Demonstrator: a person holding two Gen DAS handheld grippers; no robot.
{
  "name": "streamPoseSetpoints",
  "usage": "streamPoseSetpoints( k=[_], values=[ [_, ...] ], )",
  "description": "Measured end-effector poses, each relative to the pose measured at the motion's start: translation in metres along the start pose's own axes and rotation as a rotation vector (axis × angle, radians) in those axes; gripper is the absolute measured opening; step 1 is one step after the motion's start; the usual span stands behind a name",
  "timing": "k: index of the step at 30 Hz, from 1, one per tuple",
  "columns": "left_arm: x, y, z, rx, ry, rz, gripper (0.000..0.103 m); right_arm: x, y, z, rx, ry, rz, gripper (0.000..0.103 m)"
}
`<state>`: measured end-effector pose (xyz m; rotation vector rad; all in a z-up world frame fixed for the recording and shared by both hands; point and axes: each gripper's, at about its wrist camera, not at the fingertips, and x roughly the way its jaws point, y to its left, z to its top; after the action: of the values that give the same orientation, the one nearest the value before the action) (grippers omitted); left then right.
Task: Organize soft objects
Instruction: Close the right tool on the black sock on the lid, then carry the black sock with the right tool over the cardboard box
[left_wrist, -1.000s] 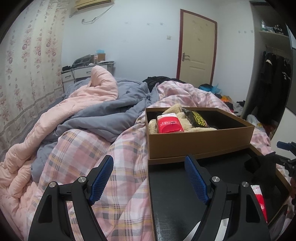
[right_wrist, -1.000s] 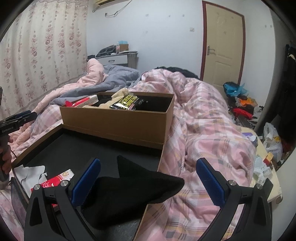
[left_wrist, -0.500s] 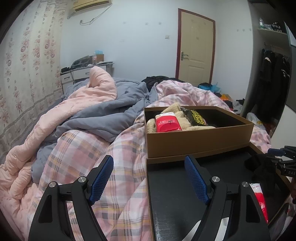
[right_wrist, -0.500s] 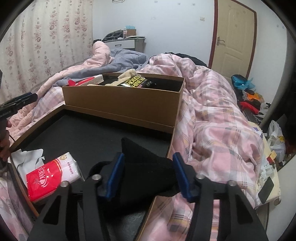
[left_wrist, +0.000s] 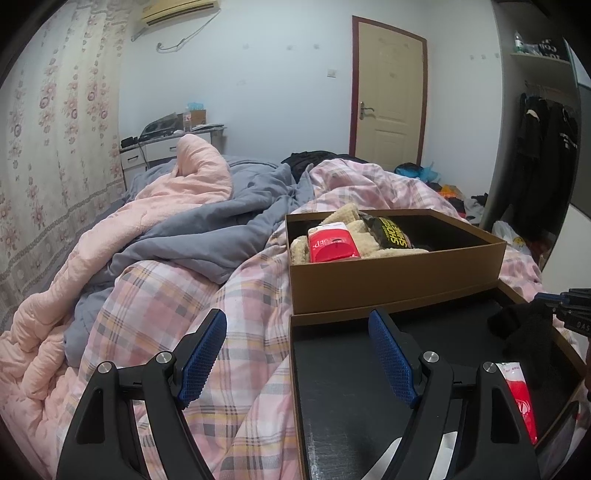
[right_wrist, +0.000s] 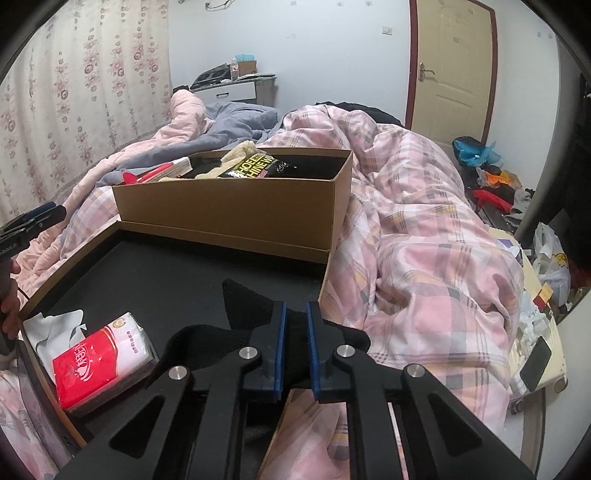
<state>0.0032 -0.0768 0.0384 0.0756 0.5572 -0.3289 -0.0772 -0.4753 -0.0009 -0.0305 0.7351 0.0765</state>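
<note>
My right gripper (right_wrist: 294, 314) has just closed and is shut on a black knit cloth (right_wrist: 251, 302) lying at the right edge of the black-lined box lid (right_wrist: 159, 266). From the left wrist view the same black cloth (left_wrist: 524, 328) shows at the lid's (left_wrist: 351, 387) far right. My left gripper (left_wrist: 297, 350) stands open over the lid's near left corner, nothing between its fingers. A red-and-white tissue pack (right_wrist: 103, 358) lies in the lid. Behind it the brown cardboard box (right_wrist: 229, 206) holds a cream fluffy item (left_wrist: 347, 236), a red pack (left_wrist: 332, 245) and a black-and-yellow pouch (right_wrist: 255, 166).
Box and lid rest on a bed with a pink plaid quilt (right_wrist: 424, 229) and grey and pink duvets (left_wrist: 177, 229). White crumpled tissue (right_wrist: 55, 325) lies in the lid's left corner. A cluttered floor and low table (right_wrist: 535, 332) lie right of the bed; a door (left_wrist: 388, 99) is behind.
The right gripper's jaws went from wide open around the black cloth to pressed shut on it, and the view tipped slightly downward. The left gripper stayed still and open.
</note>
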Motion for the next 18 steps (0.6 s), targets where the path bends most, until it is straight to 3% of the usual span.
streamPoseSetpoints(
  k=[9,18],
  values=[
    [0.000,-0.001,0.000,0.009,-0.001,0.003,0.077,-0.009,0.003,0.006,-0.009,-0.054,0.014,0.003],
    [-0.001,-0.001,-0.001,0.012,-0.002,0.004,0.077,-0.011,0.003,0.012,-0.017,-0.098,-0.031,0.003]
  ],
)
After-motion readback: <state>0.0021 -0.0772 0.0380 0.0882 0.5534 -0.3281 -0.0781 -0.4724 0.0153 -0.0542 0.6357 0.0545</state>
